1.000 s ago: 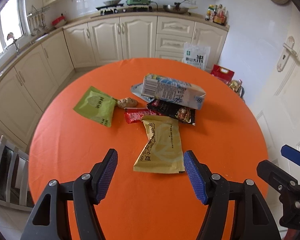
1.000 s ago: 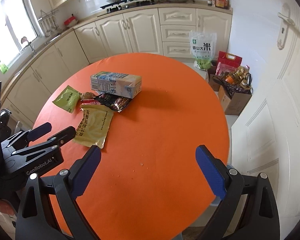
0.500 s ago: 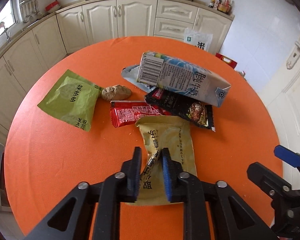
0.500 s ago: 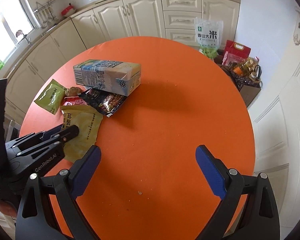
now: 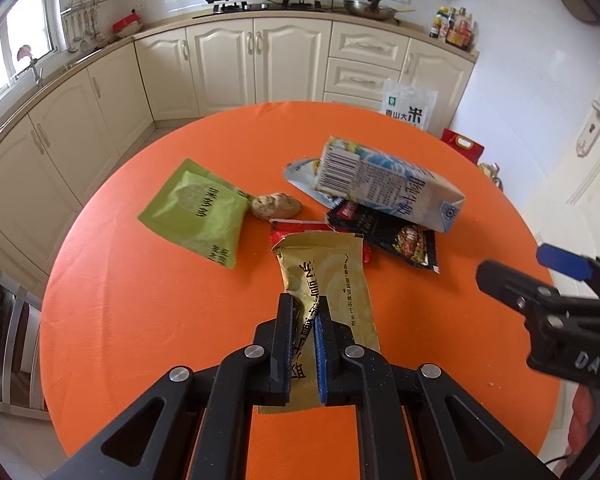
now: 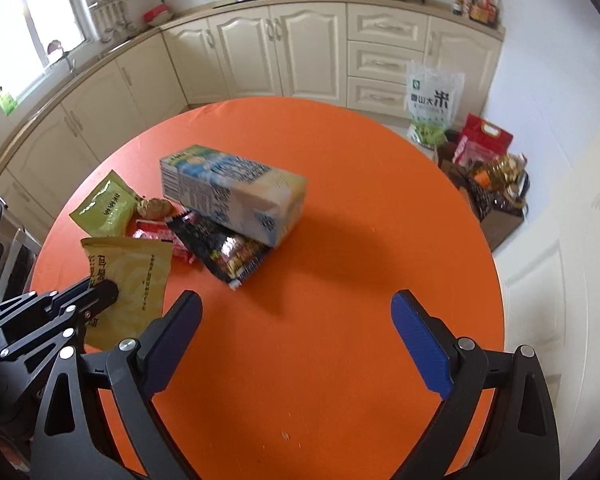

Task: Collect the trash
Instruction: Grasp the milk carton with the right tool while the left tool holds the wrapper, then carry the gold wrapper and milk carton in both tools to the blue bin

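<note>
Since 1 s ago: left gripper (image 5: 305, 312) went from wide open above the table to clamped on the gold wrapper (image 5: 332, 280); jaws just closed, wrapper pinched between the pads, its near part creased up between them. Right gripper (image 6: 296, 320) came in nearer the trash pile, jaws unchanged.

Landmark = milk carton (image 5: 388, 186), lying on its side on the orange table (image 5: 140, 320).
- Carton rests partly on a black snack bag (image 5: 396, 240) and on a flat blue-white pouch (image 5: 304, 172) sticking out at its barcode end. Can't tell if carton has anything inside.
- Red wrapper (image 5: 288, 232) just beside the black bag, its near edge under the top of the gold wrapper.
- Brown lump (image 5: 276, 206) left of carton, touching the green packet (image 5: 198, 212).
- Gold wrapper nearest the camera, in front of carton; far end open/torn, contents not visible.
- Off table, beyond carton: white rice bag (image 6: 432, 104) on floor, cardboard box (image 6: 496, 204) w/ bottles and packets in it.

Right gripper: jaws spread wide, nothing between them, over bare table right of and nearer than the carton; touching nothing visible.
</note>
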### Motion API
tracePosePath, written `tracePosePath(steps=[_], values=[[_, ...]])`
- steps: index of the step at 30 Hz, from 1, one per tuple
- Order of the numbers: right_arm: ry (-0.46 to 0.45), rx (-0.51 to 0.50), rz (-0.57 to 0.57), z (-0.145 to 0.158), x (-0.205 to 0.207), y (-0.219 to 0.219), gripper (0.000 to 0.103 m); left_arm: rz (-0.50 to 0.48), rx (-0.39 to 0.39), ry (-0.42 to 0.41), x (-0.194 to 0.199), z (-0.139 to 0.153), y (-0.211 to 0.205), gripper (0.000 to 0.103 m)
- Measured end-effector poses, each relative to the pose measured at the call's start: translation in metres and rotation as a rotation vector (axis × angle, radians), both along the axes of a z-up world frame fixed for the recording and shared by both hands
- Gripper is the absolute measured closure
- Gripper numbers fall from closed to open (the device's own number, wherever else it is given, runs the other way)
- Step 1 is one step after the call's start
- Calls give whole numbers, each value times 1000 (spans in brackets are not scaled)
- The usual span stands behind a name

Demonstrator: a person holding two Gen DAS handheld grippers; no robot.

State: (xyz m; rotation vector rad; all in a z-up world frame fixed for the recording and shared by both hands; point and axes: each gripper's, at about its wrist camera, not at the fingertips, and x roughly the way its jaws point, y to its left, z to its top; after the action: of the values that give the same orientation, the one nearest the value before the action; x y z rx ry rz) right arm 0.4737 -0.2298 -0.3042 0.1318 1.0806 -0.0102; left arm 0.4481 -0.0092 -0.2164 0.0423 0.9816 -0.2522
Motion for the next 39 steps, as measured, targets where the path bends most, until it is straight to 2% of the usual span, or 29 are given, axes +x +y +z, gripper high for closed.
tracePosePath(steps=[2,10,17,18,19,20,22,26,29,34,39], values=[[-14,-26,37,0,13,8,6,15,-11,-9,0,4,9,98],[34,-156,173,-26,69,44,6,88,-18,-27,25,7,35,98],[53,-256,207,-46,96,57,8,107,-12,-26,47,0,43,98],[49,-248,208,-47,98,57,9,105,-11,-24,49,-2,44,97],[46,-229,205,-47,99,56,18,105,-11,-20,51,-3,44,97],[46,-196,203,-45,100,54,38,106,-11,-17,54,-5,43,97],[60,-144,192,-41,101,49,58,112,-13,-13,55,-6,45,97],[41,-165,180,-37,98,50,60,120,-19,-14,54,-5,47,97],[18,-145,184,-30,89,50,60,125,-19,-23,53,-2,47,97],[-37,-103,153,-7,72,40,61,117,-9,-34,43,4,44,97],[-51,-98,122,14,45,29,61,92,-5,-43,27,13,31,97]])
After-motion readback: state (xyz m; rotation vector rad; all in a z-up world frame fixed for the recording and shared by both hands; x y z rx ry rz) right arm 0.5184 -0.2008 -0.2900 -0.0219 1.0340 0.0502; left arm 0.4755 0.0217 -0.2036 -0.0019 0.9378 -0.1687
